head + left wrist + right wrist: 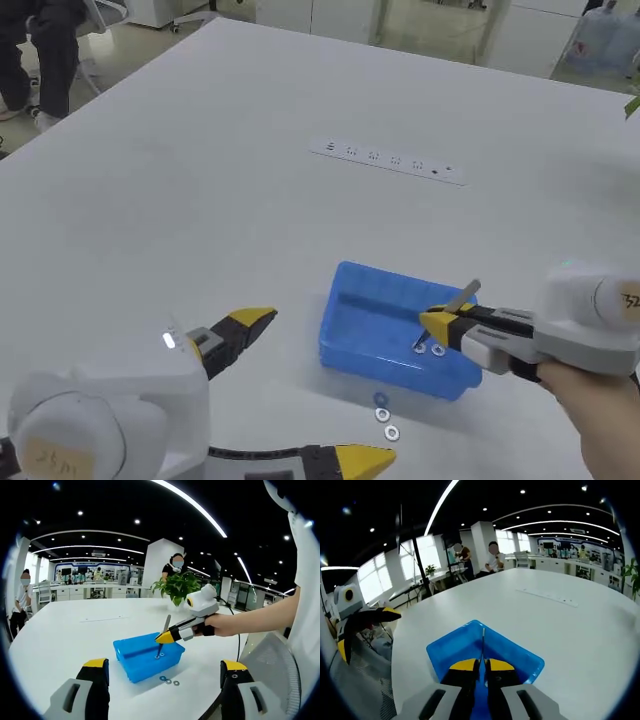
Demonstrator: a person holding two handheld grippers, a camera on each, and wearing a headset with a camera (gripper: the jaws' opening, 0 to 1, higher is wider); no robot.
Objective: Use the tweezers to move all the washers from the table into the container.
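**Head view:** right gripper pinches the tweezers, tips down inside the blue container beside two washers. Loose washers lie on the table at the container's 6 o'clock.

**Left gripper view:** left gripper has its jaws spread wide and holds nothing.

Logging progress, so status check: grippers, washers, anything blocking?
Left gripper open, off the work. Right gripper shut on tweezers, tips inside the blue container. Washers on the table beside it. Nothing blocking.
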